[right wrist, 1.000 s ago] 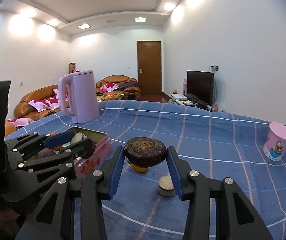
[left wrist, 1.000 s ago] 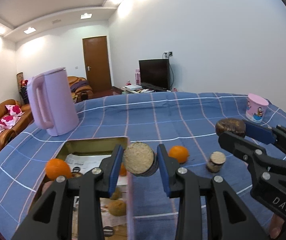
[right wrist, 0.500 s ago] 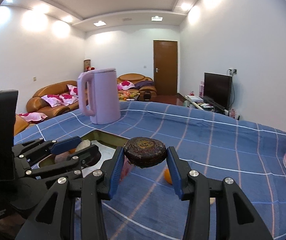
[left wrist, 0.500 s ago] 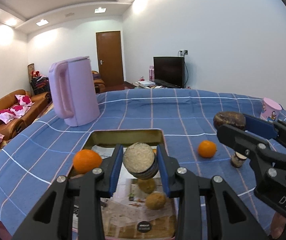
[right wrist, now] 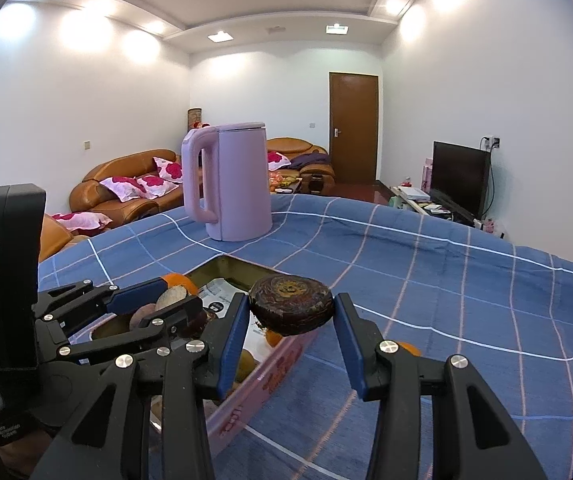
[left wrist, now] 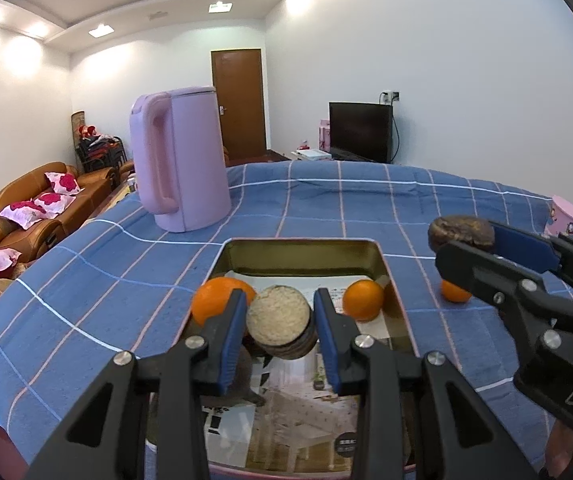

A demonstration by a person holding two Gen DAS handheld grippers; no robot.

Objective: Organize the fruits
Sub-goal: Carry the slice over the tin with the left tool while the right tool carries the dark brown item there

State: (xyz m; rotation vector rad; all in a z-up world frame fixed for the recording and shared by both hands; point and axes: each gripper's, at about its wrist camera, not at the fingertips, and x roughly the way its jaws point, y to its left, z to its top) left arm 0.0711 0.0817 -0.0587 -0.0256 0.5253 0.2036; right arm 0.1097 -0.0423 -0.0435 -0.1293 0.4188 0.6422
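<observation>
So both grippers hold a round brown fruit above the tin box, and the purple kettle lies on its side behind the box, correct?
Not quite: the purple kettle stands upright behind the tin box, as the left wrist view shows. Both the left gripper and the right gripper do hold a round brown fruit.

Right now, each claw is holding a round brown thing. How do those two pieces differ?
The left gripper holds its piece on edge, pale grainy cut face toward the camera; the right gripper holds its piece flat, dark patterned top up. The left piece hangs over the open tin; the right piece sits over the tin's pink side edge. Both are dark-skinned, disc-like, and clamped between blue pads.
</observation>
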